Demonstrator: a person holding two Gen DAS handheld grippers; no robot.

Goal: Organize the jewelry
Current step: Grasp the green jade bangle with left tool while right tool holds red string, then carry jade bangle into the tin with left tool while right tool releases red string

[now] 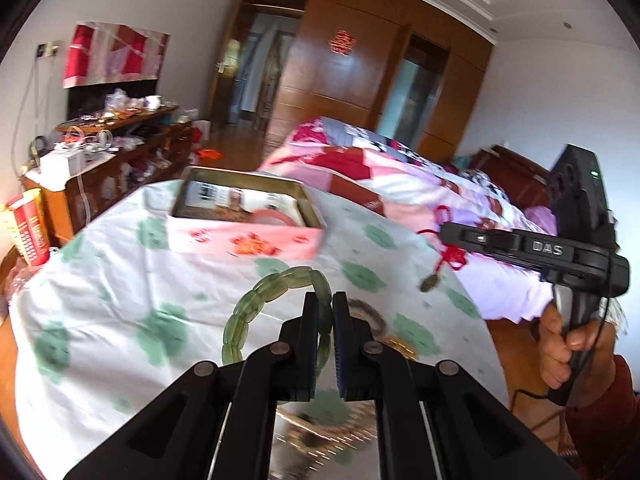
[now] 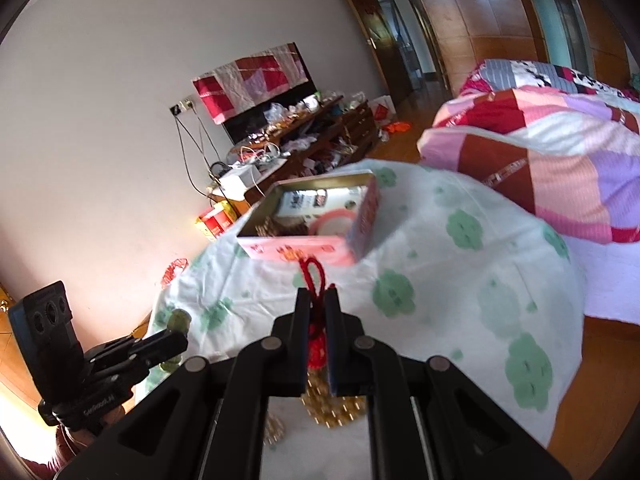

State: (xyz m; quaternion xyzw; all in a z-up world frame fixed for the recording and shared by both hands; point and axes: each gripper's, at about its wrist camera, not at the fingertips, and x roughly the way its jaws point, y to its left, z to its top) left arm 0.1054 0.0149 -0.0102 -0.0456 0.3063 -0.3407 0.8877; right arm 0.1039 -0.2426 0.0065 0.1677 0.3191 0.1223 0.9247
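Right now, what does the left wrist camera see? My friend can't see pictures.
The left claw is shut on a green bead bracelet, lifted over a white cloth with green blotches. Behind sits an open pink box. At right, the right claw dangles a red cord charm.

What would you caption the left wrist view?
Left gripper lifts a green bead bracelet toward the pink tin.
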